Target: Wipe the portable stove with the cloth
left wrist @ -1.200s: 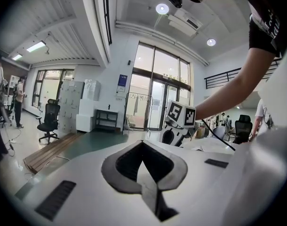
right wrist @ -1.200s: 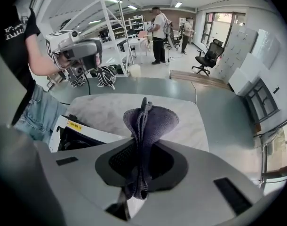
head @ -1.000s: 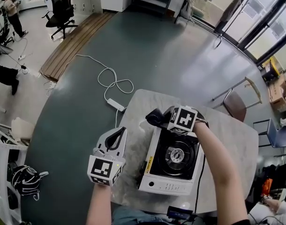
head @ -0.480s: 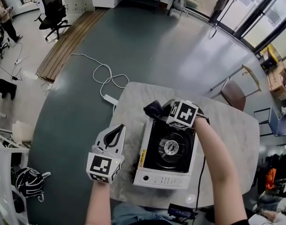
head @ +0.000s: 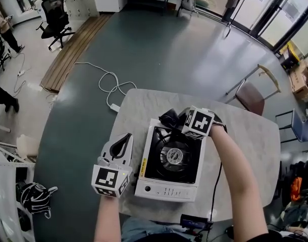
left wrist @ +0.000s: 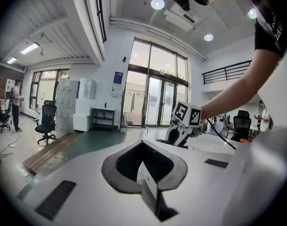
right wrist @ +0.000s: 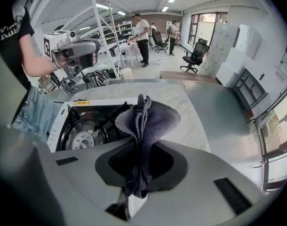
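Nearest to us in the head view, at about 7 o'clock, we hold the left gripper (head: 125, 138) just beside the portable stove (head: 166, 190), off its 9 o'clock side and apart from it, over the left margin of the marble table (head: 245, 135). In the left gripper view its jaws are pressed together with nothing between them (left wrist: 144, 167).

The stove sits near the middle of the table, white body and control strip toward us at 6 o'clock, with the black top and round burner beyond.

At the stove's far edge, about 12 o'clock, we hold the right gripper (head: 180, 119), pointing toward 9 o'clock. In the right gripper view its jaws are closed tight on the cloth (right wrist: 146, 119), a dark grey rag pinched along a fold, its free end bunching up past the jaw tips. In that view the stove (right wrist: 59, 121) lies behind the cloth, toward 9 o'clock. From the head view the cloth (head: 169, 117) sits over the stove's 11 o'clock corner; we cannot tell whether it touches the metal.

Beyond the table, on the grey floor, a white cable (head: 111, 82) loops at 11 o'clock. A brown chair (head: 252, 97) stands at 2 o'clock, and a black office chair (head: 54, 11) well off at 10 o'clock.
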{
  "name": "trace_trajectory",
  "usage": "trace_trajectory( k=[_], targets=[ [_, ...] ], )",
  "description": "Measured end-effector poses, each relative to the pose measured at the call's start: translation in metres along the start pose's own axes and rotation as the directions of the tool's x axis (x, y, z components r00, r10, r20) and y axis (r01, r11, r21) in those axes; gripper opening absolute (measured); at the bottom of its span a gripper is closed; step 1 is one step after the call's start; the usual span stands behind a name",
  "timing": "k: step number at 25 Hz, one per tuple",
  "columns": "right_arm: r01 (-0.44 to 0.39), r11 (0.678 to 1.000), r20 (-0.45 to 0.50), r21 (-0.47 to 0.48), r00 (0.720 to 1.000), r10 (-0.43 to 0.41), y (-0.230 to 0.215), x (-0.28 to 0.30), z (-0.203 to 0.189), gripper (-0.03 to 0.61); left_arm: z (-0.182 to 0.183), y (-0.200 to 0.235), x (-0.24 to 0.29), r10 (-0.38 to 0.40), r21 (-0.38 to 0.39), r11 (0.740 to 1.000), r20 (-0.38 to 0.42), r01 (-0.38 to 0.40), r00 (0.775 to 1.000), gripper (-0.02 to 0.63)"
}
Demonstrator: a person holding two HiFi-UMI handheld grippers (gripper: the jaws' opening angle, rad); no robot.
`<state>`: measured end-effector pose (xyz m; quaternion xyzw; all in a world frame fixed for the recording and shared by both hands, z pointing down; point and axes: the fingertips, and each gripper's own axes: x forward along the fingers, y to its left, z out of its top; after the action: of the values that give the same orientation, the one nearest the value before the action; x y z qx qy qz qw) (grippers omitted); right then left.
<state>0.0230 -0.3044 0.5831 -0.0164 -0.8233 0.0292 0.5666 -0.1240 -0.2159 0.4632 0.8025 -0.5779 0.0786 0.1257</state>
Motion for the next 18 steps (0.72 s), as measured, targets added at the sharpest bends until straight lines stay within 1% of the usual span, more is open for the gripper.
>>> trace_trajectory(
  k=[6,14,18],
  targets=[
    [-0.008,0.999,0.021,0.047,1.0,0.007,-0.005,-0.015,-0.031,0.061,0.0,-0.013,0.002,0.016,0.013,1.0,-0.024,-0.016,1.0,0.011],
    [0.05,0.994,-0.006,0.093,0.999,-0.049,-0.02,-0.031,-0.08,0.061,0.004,-0.025,0.01,0.024,0.021,1.0,-0.03,-0.023,0.999,0.011],
    [0.048,0.99,0.027,0.13,0.998,-0.052,-0.019,-0.039,-0.096,0.061,0.008,-0.029,0.012,0.027,0.03,0.999,-0.03,-0.026,0.999,0.011]
  ],
)
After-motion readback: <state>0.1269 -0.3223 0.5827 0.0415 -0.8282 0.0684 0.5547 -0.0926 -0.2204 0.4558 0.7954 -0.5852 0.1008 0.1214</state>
